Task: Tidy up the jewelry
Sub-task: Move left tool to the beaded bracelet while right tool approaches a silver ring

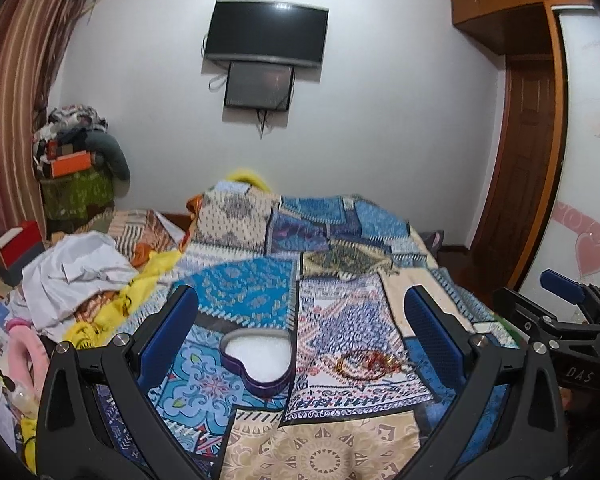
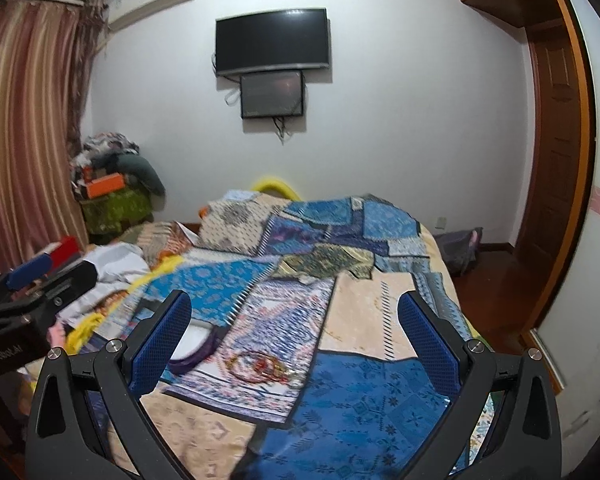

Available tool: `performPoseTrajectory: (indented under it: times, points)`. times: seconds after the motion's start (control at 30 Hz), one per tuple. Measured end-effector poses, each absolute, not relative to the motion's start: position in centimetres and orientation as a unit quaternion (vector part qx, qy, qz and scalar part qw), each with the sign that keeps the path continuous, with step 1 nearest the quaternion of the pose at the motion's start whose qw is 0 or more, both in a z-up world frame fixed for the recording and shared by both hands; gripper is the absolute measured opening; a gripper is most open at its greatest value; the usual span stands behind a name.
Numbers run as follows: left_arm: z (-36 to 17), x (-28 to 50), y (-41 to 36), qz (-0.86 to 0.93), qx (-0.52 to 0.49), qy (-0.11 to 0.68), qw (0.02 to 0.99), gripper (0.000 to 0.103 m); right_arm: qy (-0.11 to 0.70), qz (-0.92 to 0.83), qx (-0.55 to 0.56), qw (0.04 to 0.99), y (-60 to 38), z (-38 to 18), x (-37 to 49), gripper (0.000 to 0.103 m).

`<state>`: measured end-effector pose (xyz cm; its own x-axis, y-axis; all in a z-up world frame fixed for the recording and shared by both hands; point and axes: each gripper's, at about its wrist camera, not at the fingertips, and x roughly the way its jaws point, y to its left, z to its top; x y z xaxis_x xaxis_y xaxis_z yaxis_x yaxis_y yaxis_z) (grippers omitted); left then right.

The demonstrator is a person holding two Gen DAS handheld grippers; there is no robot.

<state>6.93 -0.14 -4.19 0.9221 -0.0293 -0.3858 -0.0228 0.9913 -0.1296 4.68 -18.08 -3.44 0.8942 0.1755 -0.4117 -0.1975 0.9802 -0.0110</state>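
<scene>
A purple heart-shaped box (image 1: 257, 362) with a white lining lies open on the patchwork bedspread (image 1: 332, 240). A pile of gold and red jewelry (image 1: 370, 364) lies just to its right. My left gripper (image 1: 300, 320) is open and empty, held above and in front of both. In the right wrist view the jewelry (image 2: 260, 365) lies between my fingers' line of sight and the box (image 2: 198, 346) is partly hidden behind my left finger. My right gripper (image 2: 294, 318) is open and empty. It also shows at the right edge of the left wrist view (image 1: 560, 312).
Crumpled white cloth (image 1: 72, 276) and yellow fabric lie on the bed's left side. A red box (image 1: 18, 250) and a pile of clothes (image 1: 80, 140) stand by the curtain. A TV (image 1: 266, 34) hangs on the far wall. A wooden door (image 2: 556, 140) is at right.
</scene>
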Motion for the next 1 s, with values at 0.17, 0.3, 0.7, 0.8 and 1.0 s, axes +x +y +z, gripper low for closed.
performPoseTrajectory:
  times: [0.17,0.3,0.7,0.8,1.0]
  points:
    - [-7.1,10.3,-0.5,0.01,-0.059,0.26,0.964,0.103,0.253,0.071,-0.04,0.964,-19.3,-5.7,6.9,0.102]
    - [-9.8,12.4,-0.4,0.003,-0.072,0.312,0.947,0.103,0.283,0.059,-0.039,0.956,-20.5,-7.4,8.2,0.102]
    - [-15.4,15.9,-1.4,-0.04,-0.104,0.39,0.914,0.103,0.35,0.092,-0.037,0.931,-21.3,-11.5,11.1,0.095]
    - [-16.0,16.4,-2.2,-0.054,-0.098,0.396,0.911,0.094,0.364,0.109,-0.035,0.924,-21.0,-12.4,11.8,0.084]
    - [-16.9,17.2,-2.9,-0.086,-0.107,0.414,0.9,0.058,0.381,0.144,-0.029,0.913,-20.5,-13.2,12.1,0.065]
